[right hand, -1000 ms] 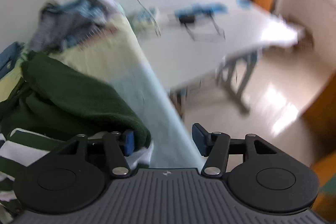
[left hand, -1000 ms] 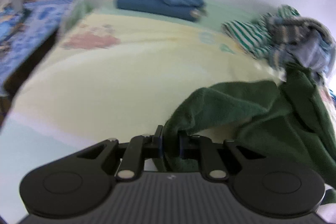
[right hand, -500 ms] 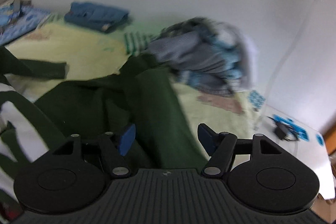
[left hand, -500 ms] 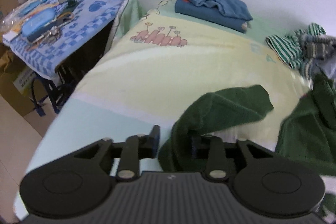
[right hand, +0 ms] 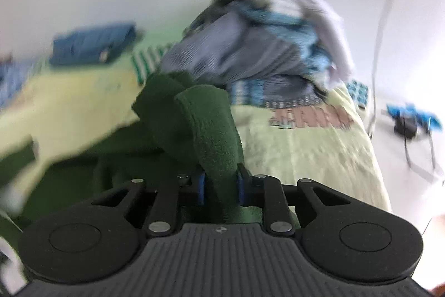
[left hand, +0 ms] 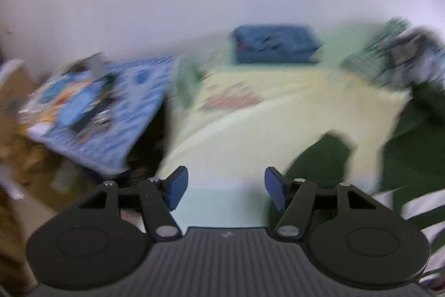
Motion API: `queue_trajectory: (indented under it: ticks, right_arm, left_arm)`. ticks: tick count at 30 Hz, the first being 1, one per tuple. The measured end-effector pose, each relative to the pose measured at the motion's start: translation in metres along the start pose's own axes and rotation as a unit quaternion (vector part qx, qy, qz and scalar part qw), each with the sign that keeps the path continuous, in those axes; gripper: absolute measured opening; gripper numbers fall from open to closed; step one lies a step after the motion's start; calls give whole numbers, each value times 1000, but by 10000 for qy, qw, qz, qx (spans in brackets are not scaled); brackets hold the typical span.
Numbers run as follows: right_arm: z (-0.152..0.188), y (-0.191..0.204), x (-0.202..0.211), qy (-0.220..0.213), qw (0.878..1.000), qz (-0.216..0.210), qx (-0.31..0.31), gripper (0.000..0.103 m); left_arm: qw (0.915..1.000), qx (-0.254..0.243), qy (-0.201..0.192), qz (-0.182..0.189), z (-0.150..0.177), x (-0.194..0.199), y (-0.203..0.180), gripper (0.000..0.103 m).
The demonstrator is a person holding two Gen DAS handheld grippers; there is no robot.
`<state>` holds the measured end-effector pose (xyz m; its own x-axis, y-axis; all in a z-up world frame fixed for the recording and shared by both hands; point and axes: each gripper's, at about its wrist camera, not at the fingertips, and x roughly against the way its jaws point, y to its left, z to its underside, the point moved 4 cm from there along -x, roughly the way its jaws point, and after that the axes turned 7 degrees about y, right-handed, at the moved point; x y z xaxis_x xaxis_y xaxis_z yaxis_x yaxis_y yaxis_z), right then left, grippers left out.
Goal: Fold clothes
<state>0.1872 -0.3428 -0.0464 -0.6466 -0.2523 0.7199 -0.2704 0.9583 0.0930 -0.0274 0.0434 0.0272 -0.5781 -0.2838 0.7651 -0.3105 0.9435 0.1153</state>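
My left tool (left hand: 224,187) has just opened and let go the dark green fleece garment (right hand: 205,135); my right tool (right hand: 221,189), just closed, pinches its fold beside the heaped unfolded clothes (right hand: 267,41) on the bed, ready to spread it.

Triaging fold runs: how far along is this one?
Done: blue folded stack at the bed's far end. In hand: right gripper has just closed on the green garment; left gripper just opened, empty. Left: this fold, plus the unfolded heap.
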Motion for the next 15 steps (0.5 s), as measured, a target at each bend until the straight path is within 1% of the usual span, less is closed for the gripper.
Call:
queue_trajectory:
  ticks: [1, 2, 3, 4, 5, 6, 8, 10, 11, 12, 15]
  right_arm:
    - [0, -5, 6, -50, 9998, -34, -173, 15]
    - [-1, -7, 8, -89, 9996, 30, -268, 14]
    - [-2, -8, 9, -126, 9993, 116, -344, 13]
    - [-3, -10, 12, -182, 9988, 230, -403, 12]
    - [-4, -11, 15, -238, 9981, 342, -462, 12]
    - [-5, -14, 17, -271, 9973, 436, -527, 12]
    - [-5, -22, 18, -280, 9953, 682, -634, 12]
    - [-6, -32, 18, -284, 9925, 935, -737, 12]
    - [-5, -37, 18, -260, 9910, 1056, -782, 12]
    - [-5, -43, 17, -229, 9894, 1176, -825, 12]
    - [-2, -58, 11, -136, 9845, 1517, -872, 12]
  left_arm:
    - [9996, -160, -47, 225, -7, -3, -11, 64]
    - [9984, -333, -96, 446, -13, -7, -22, 65]
    - [9958, -655, -161, 614, -18, -14, -41, 65]
    - [9920, -970, -222, 783, -22, -21, -60, 68]
    - [9873, -1224, -244, 979, -23, -29, -79, 74]
    - [9810, -1486, -202, 1232, -24, -41, -100, 80]
    - [9658, -1990, -41, 1661, -21, -65, -141, 79]
    - [9535, -2365, 105, 1864, -18, -89, -173, 77]
    - [9469, -2547, 173, 1953, -16, -100, -189, 71]
    - [9436, -2681, 199, 1932, -14, -110, -201, 66]
    - [9367, -2850, 343, 2005, -11, -137, -224, 65]
